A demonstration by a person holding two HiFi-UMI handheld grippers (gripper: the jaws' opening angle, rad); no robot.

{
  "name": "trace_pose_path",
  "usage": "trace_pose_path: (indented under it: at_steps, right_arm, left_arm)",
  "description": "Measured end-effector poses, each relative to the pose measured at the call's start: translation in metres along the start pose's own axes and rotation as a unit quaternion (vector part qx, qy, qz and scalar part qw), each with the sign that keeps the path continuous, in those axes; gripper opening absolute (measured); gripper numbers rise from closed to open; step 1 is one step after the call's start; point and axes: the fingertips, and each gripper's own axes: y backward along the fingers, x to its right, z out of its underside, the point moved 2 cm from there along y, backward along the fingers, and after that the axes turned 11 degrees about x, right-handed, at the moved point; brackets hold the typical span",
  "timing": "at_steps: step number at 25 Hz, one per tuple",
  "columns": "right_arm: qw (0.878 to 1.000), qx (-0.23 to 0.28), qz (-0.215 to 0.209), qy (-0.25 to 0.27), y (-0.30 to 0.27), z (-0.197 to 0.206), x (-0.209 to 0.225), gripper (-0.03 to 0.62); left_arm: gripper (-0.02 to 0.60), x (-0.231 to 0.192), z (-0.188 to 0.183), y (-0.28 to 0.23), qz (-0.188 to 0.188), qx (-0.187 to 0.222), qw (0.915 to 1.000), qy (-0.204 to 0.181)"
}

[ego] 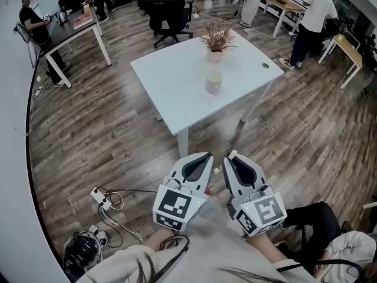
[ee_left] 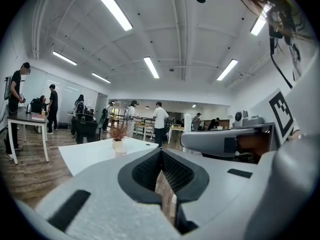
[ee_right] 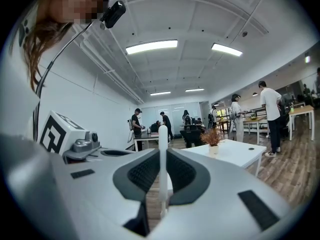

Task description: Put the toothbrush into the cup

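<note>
A pale cup (ego: 213, 82) stands near the middle of the white table (ego: 177, 93), in front of a small pot of dried plant (ego: 217, 42). Both grippers are held close to the person's body, well short of the table. My right gripper (ego: 232, 156) is shut on a white toothbrush (ee_right: 163, 171), whose handle stands up between the jaws; its tip (ego: 232, 154) pokes out past them. My left gripper (ego: 207, 157) is shut with nothing between its jaws. The potted plant (ee_right: 212, 138) and table show far ahead in the right gripper view.
Wooden floor lies between me and the table. A power strip with cables (ego: 101, 198) and a dark bag (ego: 82, 253) lie on the floor at the lower left. Other desks, an office chair (ego: 169, 17) and several people stand farther back.
</note>
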Motion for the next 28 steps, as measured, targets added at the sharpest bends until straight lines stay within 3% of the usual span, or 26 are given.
trace_pose_path:
  at_steps: [15,28]
  right_arm:
    - [0.999,-0.011,-0.035,-0.010,-0.074,0.001,0.096,0.049]
    - [0.999,-0.014,-0.044,-0.024,-0.089,0.013,0.125,0.049]
  left_arm:
    - [0.008,-0.048,0.004,-0.113,-0.032,-0.015,0.9994,-0.004]
    - [0.008,-0.061,0.014,-0.142,-0.053,-0.024,0.9983,0.000]
